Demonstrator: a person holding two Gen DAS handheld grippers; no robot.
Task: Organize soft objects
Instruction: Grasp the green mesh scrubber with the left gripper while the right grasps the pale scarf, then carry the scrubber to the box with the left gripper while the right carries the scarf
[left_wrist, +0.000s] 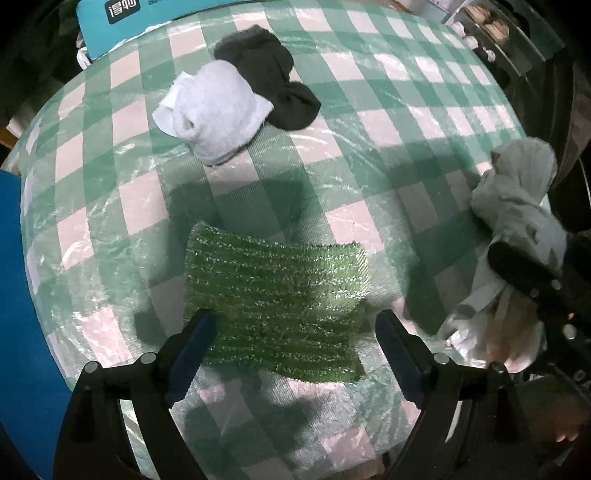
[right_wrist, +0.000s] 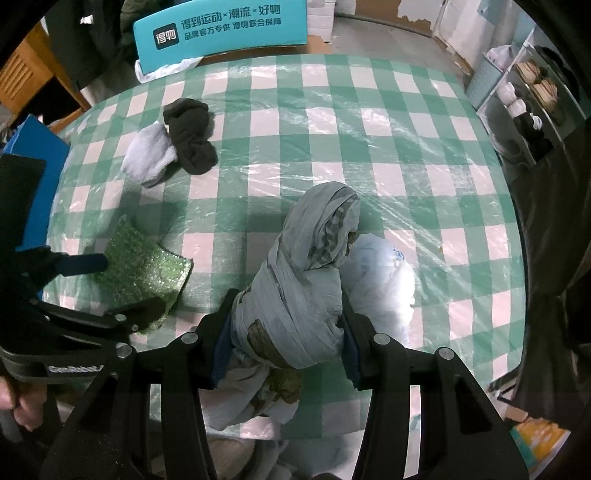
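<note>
A green sparkly scrubbing cloth (left_wrist: 275, 299) lies flat on the checked tablecloth (left_wrist: 369, 122). My left gripper (left_wrist: 295, 326) points down over its near part and is open, with a finger at either side edge of the cloth. One of its blue-padded fingers (right_wrist: 83, 265) shows by the same cloth (right_wrist: 147, 266) in the right wrist view. My right gripper (right_wrist: 288, 314) is shut on a grey-blue bundled cloth (right_wrist: 310, 266) and holds it above the table. That bundle (left_wrist: 517, 199) hangs at the right in the left wrist view. A white sock (left_wrist: 214, 110) and a black sock (left_wrist: 269, 81) lie together farther back.
A pale plastic bag (right_wrist: 384, 273) lies under the held bundle. A teal printed box (right_wrist: 221, 33) stands past the table's far edge. A blue object (right_wrist: 37, 173) sits at the table's left side, and a shelf with small items (right_wrist: 528, 96) stands at the right.
</note>
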